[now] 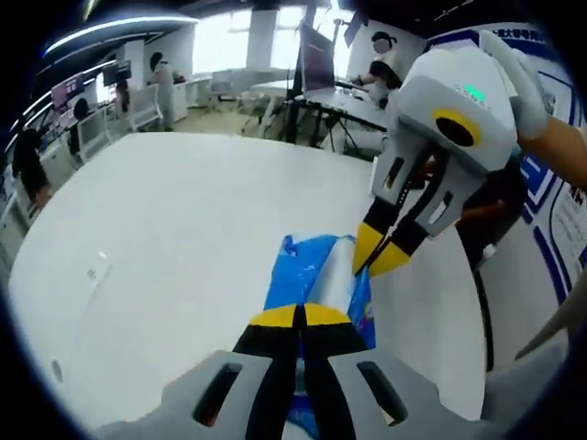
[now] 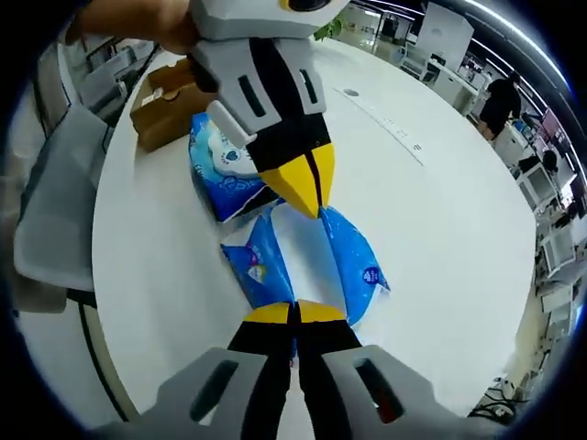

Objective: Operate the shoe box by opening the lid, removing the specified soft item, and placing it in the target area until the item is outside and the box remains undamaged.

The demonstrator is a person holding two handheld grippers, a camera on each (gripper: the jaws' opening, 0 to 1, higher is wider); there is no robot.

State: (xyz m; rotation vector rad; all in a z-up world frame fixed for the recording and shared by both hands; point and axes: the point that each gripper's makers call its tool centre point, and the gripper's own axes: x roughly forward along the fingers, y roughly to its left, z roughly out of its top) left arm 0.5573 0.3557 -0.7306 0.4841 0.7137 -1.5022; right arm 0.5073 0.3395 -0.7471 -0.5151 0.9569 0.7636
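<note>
A soft blue plastic pack point(image 1: 323, 275) with a white middle lies on the white round table point(image 1: 183, 229). My left gripper point(image 1: 298, 316) is shut on its near end. My right gripper point(image 1: 379, 257) comes in from the right and is shut on its far end. In the right gripper view the same pack point(image 2: 353, 261) stretches between my right gripper point(image 2: 295, 312) and my left gripper point(image 2: 307, 197), which reaches down from the top. A second blue pack point(image 2: 220, 165) lies beyond it, next to the brown cardboard shoe box point(image 2: 165, 105) near the table's point(image 2: 440, 183) edge.
A grey chair point(image 2: 55, 211) stands at the table's edge close to the box. Office desks point(image 1: 312, 96) and people point(image 1: 381, 60) are far behind the table. A blue and white wall panel point(image 1: 550, 229) rises to the right.
</note>
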